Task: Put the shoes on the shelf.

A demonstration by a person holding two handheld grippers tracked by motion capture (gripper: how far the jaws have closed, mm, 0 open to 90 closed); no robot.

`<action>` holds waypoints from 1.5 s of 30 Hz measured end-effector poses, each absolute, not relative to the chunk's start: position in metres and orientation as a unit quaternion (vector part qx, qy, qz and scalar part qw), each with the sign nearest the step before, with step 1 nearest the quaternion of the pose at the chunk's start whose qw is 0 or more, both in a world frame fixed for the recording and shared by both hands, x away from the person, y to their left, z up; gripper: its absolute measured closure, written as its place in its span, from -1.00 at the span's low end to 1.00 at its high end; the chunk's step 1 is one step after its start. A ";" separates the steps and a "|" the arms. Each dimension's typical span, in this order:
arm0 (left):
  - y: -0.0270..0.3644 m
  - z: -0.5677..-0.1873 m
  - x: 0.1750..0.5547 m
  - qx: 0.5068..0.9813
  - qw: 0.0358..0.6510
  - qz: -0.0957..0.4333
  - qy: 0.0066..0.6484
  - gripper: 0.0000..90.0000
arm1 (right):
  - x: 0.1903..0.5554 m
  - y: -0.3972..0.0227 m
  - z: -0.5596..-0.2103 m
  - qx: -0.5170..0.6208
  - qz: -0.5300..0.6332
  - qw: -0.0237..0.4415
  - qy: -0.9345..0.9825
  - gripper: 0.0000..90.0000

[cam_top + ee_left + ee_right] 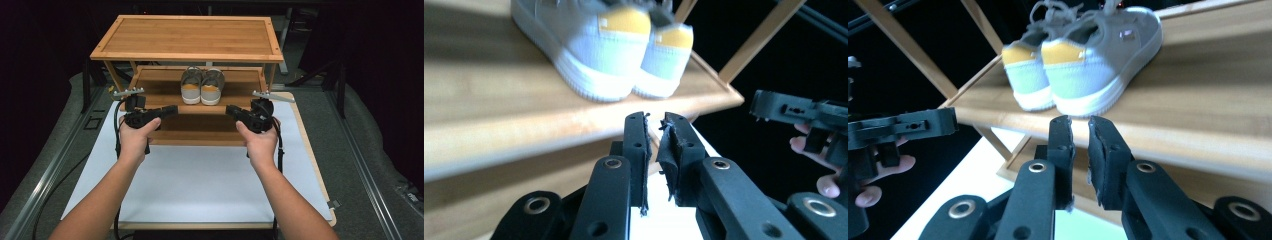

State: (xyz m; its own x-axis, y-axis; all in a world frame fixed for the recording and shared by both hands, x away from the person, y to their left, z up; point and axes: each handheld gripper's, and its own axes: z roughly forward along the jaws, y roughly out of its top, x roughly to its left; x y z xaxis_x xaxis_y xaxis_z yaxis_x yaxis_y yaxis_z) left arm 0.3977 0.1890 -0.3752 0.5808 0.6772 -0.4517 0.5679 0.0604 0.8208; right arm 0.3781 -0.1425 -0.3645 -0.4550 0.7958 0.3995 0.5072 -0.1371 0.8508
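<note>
I judge I'm approaching the shoes at the middle shelf's front edge, left gripper and right gripper both empty with jaws narrowed; next, open them.

A three-tier shelf rack stands at the far end of the table in front of me, and a pair of shoes sits side by side on its middle shelf, heels toward me. I hold my left gripper just before that shelf's front edge, left of the shoes, and my right gripper likewise to their right, the two tips pointing toward each other and well apart.
</note>
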 end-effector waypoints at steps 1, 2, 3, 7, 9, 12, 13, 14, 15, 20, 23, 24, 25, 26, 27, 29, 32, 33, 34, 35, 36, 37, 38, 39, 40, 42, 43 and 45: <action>0.191 -0.379 0.395 0.686 0.567 0.048 0.453 0.78 | 0.374 -0.144 -0.367 0.504 0.556 0.128 0.648 0.77; 0.193 -0.382 0.392 0.687 0.567 0.048 0.452 0.78 | 0.370 -0.145 -0.370 0.501 0.557 0.129 0.649 0.77; 0.193 -0.382 0.392 0.687 0.567 0.048 0.452 0.78 | 0.366 -0.146 -0.373 0.500 0.553 0.130 0.654 0.77; 0.205 -0.400 0.375 0.690 0.565 0.047 0.451 0.75 | 0.352 -0.150 -0.388 0.495 0.550 0.133 0.659 0.77; 0.207 -0.404 0.372 0.690 0.564 0.046 0.451 0.74 | 0.349 -0.152 -0.392 0.497 0.547 0.131 0.661 0.76; 0.212 -0.421 0.358 0.701 0.552 0.052 0.448 0.72 | 0.335 -0.156 -0.408 0.493 0.538 0.140 0.669 0.74; 0.212 -0.421 0.358 0.701 0.552 0.052 0.448 0.71 | 0.331 -0.158 -0.411 0.493 0.536 0.139 0.671 0.74; 0.215 -0.428 0.352 0.708 0.547 0.057 0.443 0.69 | 0.329 -0.158 -0.415 0.495 0.538 0.139 0.668 0.73; 0.215 -0.428 0.352 0.708 0.547 0.057 0.443 0.66 | 0.326 -0.159 -0.419 0.494 0.537 0.140 0.669 0.73; 0.222 -0.444 0.335 0.711 0.543 0.076 0.440 0.58 | 0.314 -0.166 -0.435 0.505 0.529 0.143 0.667 0.71; 0.225 -0.453 0.327 0.711 0.542 0.080 0.441 0.54 | 0.306 -0.168 -0.443 0.504 0.523 0.155 0.670 0.71; 0.226 -0.456 0.324 0.713 0.539 0.081 0.441 0.52 | 0.303 -0.168 -0.446 0.504 0.520 0.156 0.672 0.71; 0.226 -0.456 0.324 0.713 0.539 0.081 0.441 0.51 | 0.303 -0.168 -0.446 0.504 0.520 0.156 0.672 0.71; 0.229 -0.463 0.320 0.715 0.535 0.084 0.442 0.50 | 0.297 -0.170 -0.452 0.505 0.518 0.160 0.671 0.70; 0.229 -0.463 0.320 0.715 0.535 0.084 0.442 0.49 | 0.295 -0.171 -0.455 0.506 0.515 0.162 0.673 0.70; 0.233 -0.472 0.316 0.717 0.529 0.086 0.446 0.48 | 0.292 -0.173 -0.461 0.510 0.511 0.166 0.672 0.69; 0.233 -0.484 0.311 0.724 0.522 0.085 0.443 0.45 | 0.289 -0.178 -0.472 0.518 0.508 0.164 0.668 0.66; 0.233 -0.484 0.311 0.724 0.522 0.085 0.443 0.43 | 0.289 -0.178 -0.472 0.518 0.508 0.164 0.668 0.66; 0.232 -0.493 0.309 0.729 0.517 0.082 0.442 0.42 | 0.288 -0.180 -0.481 0.523 0.507 0.157 0.667 0.63; 0.232 -0.493 0.309 0.729 0.517 0.082 0.442 0.40 | 0.288 -0.180 -0.481 0.523 0.507 0.157 0.667 0.63; 0.230 -0.501 0.309 0.732 0.511 0.080 0.442 0.38 | 0.287 -0.179 -0.491 0.524 0.503 0.146 0.672 0.60; 0.230 -0.504 0.309 0.733 0.510 0.082 0.442 0.35 | 0.287 -0.179 -0.495 0.521 0.499 0.149 0.676 0.58; 0.229 -0.507 0.309 0.735 0.508 0.085 0.441 0.33 | 0.286 -0.177 -0.499 0.520 0.492 0.154 0.681 0.55; 0.229 -0.510 0.309 0.736 0.508 0.090 0.439 0.32 | 0.286 -0.175 -0.502 0.516 0.486 0.160 0.687 0.53; 0.227 -0.513 0.308 0.740 0.503 0.095 0.436 0.28 | 0.286 -0.173 -0.505 0.512 0.481 0.164 0.692 0.51; 0.224 -0.518 0.306 0.752 0.493 0.101 0.426 0.25 | 0.286 -0.170 -0.510 0.507 0.475 0.164 0.701 0.45; 0.224 -0.518 0.306 0.752 0.493 0.101 0.426 0.23 | 0.286 -0.170 -0.510 0.507 0.475 0.164 0.701 0.45; 0.221 -0.524 0.306 0.761 0.485 0.097 0.420 0.22 | 0.285 -0.168 -0.514 0.501 0.471 0.166 0.707 0.41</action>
